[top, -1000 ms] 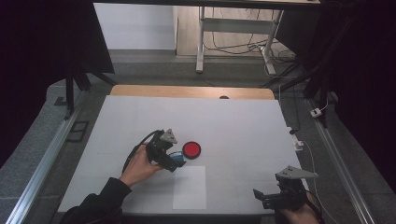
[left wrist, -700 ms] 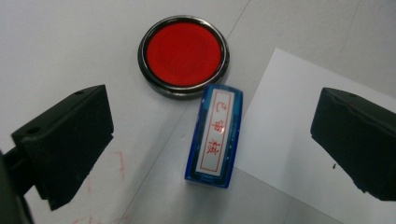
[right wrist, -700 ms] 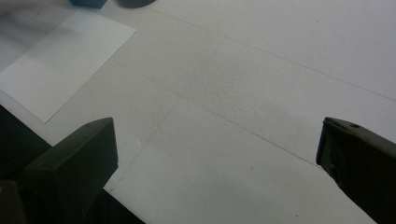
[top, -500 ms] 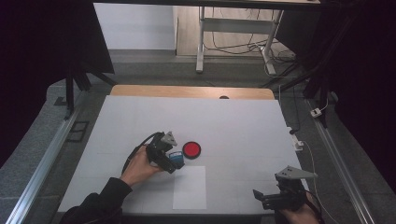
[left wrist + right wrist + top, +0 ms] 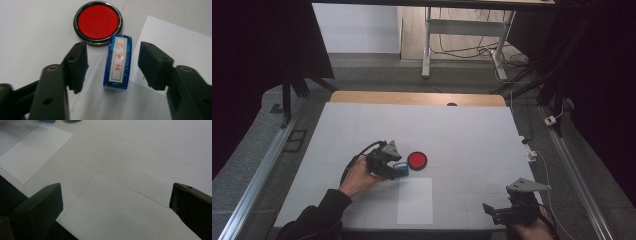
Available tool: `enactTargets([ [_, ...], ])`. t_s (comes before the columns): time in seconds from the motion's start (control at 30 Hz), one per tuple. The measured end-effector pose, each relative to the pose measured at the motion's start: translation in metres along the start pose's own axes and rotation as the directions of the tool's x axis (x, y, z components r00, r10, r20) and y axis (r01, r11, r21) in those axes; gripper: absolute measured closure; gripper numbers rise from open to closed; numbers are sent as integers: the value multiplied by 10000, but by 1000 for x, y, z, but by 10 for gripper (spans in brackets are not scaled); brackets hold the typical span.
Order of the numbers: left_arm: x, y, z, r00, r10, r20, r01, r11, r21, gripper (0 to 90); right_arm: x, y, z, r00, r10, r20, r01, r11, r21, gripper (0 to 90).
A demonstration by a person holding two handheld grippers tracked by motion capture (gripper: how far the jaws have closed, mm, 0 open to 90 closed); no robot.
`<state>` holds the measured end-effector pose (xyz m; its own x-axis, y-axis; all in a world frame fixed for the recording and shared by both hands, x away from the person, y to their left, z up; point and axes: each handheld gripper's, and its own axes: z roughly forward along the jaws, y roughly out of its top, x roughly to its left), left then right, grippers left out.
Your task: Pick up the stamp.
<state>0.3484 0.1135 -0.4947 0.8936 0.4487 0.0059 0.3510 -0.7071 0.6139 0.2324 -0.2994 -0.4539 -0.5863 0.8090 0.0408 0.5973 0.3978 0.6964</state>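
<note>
Left gripper (image 5: pixel 112 62), jaws just closing, not yet touching the blue stamp (image 5: pixel 118 62) just beside the red ink pad (image 5: pixel 98 22); uneven contact could tip it. Right gripper (image 5: pixel 116 202) open.

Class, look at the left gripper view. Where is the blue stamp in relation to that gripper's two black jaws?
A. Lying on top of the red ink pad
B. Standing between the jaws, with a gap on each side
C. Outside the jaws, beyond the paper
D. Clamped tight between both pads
B: the blue stamp stands between the left gripper jaws, which have just been closing, with table showing on both sides; the red ink pad lies behind it.
</note>
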Motion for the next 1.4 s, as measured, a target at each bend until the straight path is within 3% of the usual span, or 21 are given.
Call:
enactTargets([
  [0.6, -1, 1, 1, 9990, 433, 117, -434, 9990, 130, 694, 0, 0, 0, 10000, -50, -17, 50, 10000, 64, 0],
  [0.93, -1, 0, -2, 9984, 567, -31, -567, 9984, 64, 701, 0, 0, 1, 10000, -58, -28, 58, 10000, 42, 0],
  [1.2, -2, 1, -7, 9987, 475, 186, -473, 9988, -93, 701, 0, 0, 0, 10000, -79, -48, 79, 10000, 54, 0],
  [1.4, -4, 3, -15, 9992, 391, 82, -387, 9981, -471, 700, 0, 0, 0, 9999, -79, -98, 80, 10000, 47, 0],
])
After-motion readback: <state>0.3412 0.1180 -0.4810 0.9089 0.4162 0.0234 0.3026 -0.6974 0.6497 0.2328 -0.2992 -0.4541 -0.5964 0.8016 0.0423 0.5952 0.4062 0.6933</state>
